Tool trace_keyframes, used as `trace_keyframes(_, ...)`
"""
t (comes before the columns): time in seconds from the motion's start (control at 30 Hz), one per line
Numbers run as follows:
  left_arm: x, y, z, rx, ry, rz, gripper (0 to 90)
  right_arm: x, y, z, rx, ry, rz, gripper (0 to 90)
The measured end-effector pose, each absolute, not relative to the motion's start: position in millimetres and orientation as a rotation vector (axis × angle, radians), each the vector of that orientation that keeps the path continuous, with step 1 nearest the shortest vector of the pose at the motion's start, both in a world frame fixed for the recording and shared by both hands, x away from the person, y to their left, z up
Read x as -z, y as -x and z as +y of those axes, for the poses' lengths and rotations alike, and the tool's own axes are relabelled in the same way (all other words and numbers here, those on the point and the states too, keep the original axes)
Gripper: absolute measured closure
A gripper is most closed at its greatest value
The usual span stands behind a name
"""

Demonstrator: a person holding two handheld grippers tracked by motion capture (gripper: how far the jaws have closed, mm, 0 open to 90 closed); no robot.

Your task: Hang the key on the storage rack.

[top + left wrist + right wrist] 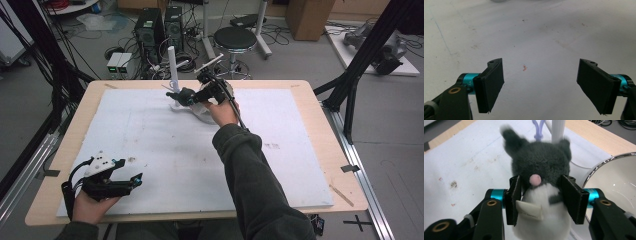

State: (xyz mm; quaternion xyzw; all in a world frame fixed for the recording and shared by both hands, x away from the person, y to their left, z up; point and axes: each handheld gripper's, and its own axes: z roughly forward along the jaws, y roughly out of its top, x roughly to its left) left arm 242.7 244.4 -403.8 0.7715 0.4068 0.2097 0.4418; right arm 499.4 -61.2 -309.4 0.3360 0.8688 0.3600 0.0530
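Starting at the left, my left gripper (134,180) rests low on the white foam sheet (150,145) that covers the pale wooden table (320,125), down at about seven o'clock of the sheet, its jaws spread wide with nothing but stained white surface between them, as the left gripper view confirms (540,82). Moving right, my right gripper (192,97) is out at about twelve o'clock of the sheet, near the far edge, and its jaws are pinching the small dark grey and white plush cat (541,185) by the sides of its body, just under the pink nose, with its white paper tag (529,212) sticking out beside one pad. Just behind the toy stands a slim white upright post (557,130) on its base, and at three o'clock of the toy, close by, sits a shiny white bowl with a chrome rim (614,182). I judge the grip is the weak point: the plush is soft and compresses, so it could slip or pivot between my pads if I swing quickly. The post is near enough that an ear could catch it and tip it, and a careless sweep rightward could knock the bowl's rim.
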Motion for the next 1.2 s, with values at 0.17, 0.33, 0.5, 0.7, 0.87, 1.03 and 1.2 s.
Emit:
trace_keyframes(0.17, 403.7, -242.5, 244.4, -0.521, -1.914, 1.011, 22.0, 310.7, -499.7, -60.0, -1.084, -1.022, 2.648, 51.0)
trace_keyframes(0.33, 403.9, -242.7, 244.6, -0.521, -1.914, 1.011, 22.0, 312.8, -501.6, -60.0, -1.109, -1.022, 2.655, 43.6)
trace_keyframes(0.5, 403.8, -242.9, 244.5, -0.518, -1.917, 1.01, 22.0, 314.5, -501.5, -59.8, -1.109, -1.035, 2.671, 40.2)
trace_keyframes(0.7, 403.8, -243.4, 244.6, -0.521, -1.92, 1.012, 22.0, 311.9, -500.1, -61.7, -1.144, -1.025, 2.663, 39.2)
trace_keyframes(0.87, 404.1, -244.1, 243.4, -0.516, -1.916, 1.014, 22.0, 307.7, -498.1, -66.9, -1.177, -1.028, 2.656, 37.5)
trace_keyframes(1.03, 403.8, -245.3, 242.1, -0.514, -1.921, 1.014, 22.0, 310.7, -494.1, -78.6, -1.273, -1.029, 2.602, 36.7)
trace_keyframes(1.2, 404.0, -246.3, 240.1, -0.516, -1.923, 1.014, 22.0, 313.8, -491.8, -88.1, -1.278, -1.035, 2.606, 34.6)
